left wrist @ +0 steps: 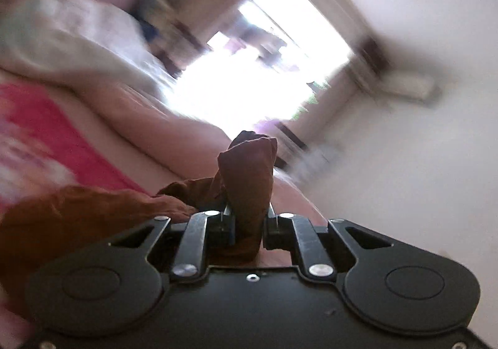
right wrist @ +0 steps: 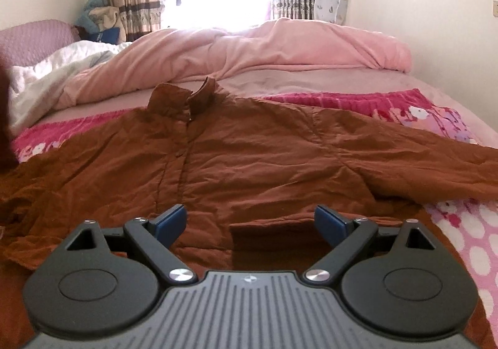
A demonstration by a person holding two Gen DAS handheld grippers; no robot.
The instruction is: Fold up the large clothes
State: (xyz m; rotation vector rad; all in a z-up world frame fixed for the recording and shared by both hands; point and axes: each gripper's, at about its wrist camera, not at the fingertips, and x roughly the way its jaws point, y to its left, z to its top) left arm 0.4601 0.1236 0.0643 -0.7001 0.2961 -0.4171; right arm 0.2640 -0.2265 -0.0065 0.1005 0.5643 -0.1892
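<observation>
Folding has barely begun: the brown jacket (right wrist: pixel 249 162) lies spread across the bed (right wrist: pixel 311 81). The left gripper (left wrist: pixel 247 221) pinches probably its sleeve; the right gripper (right wrist: pixel 249 221) hovers spread above the hem.

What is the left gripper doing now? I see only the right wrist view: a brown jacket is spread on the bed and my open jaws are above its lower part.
Observer: The left gripper is shut on a bunched piece of the brown jacket, which sticks out past its fingertips.
Operator: Is that piece lifted or lying flat?
Observer: Lifted. From the gripper the cloth trails down and left to the rest of the jacket on the bed.
Operator: Can I trust this view for details?
Observer: Only partly. The left wrist picture is tilted and its background is blurred, but the grip itself is sharp.
</observation>
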